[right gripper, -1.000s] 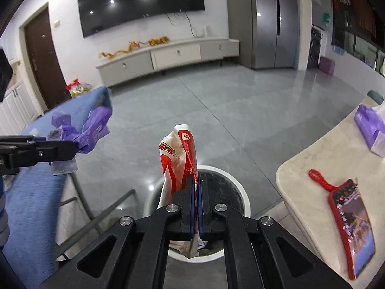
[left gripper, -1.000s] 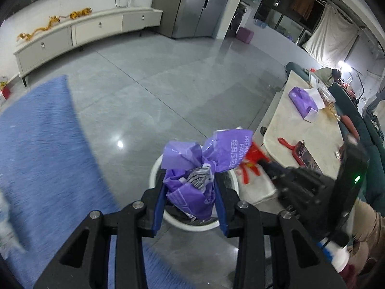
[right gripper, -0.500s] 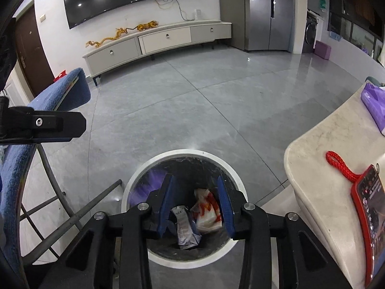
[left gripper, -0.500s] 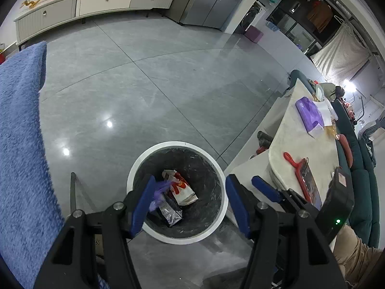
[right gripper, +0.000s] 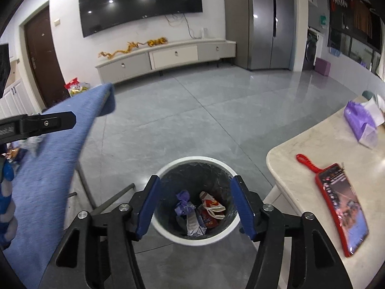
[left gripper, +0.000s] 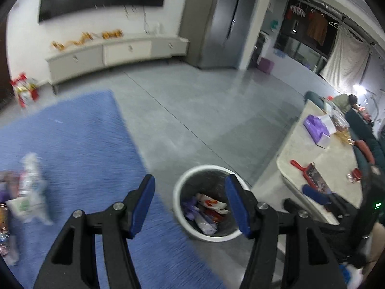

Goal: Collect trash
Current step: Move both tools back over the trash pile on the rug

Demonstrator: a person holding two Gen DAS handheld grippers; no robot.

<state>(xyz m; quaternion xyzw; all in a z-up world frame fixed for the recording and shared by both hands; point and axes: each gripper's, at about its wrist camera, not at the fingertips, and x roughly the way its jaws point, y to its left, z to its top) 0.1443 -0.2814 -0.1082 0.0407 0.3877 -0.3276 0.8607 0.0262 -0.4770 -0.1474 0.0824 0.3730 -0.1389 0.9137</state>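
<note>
Both wrappers (right gripper: 199,208) lie in the bin (right gripper: 196,238). My left gripper (left gripper: 190,204) stands open and empty; my right gripper (right gripper: 195,207), jaws just opened, likewise. Next, I should swing left toward the litter (left gripper: 30,192) on the blue cloth (left gripper: 79,149).

A white bin (right gripper: 196,239) is standing on the grey floor (right gripper: 216,120) (wrappers (right gripper: 201,210) lying inside). A red-cased phone (right gripper: 341,204) and purple tissue pack (right gripper: 359,122) are lying on the pale table (right gripper: 300,180).

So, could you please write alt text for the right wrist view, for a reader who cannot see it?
The open, empty right gripper hangs over a round white trash bin on a grey floor; a purple wrapper and a red-and-white wrapper lie inside. A pale table is at right, a blue-covered surface at left.
</note>
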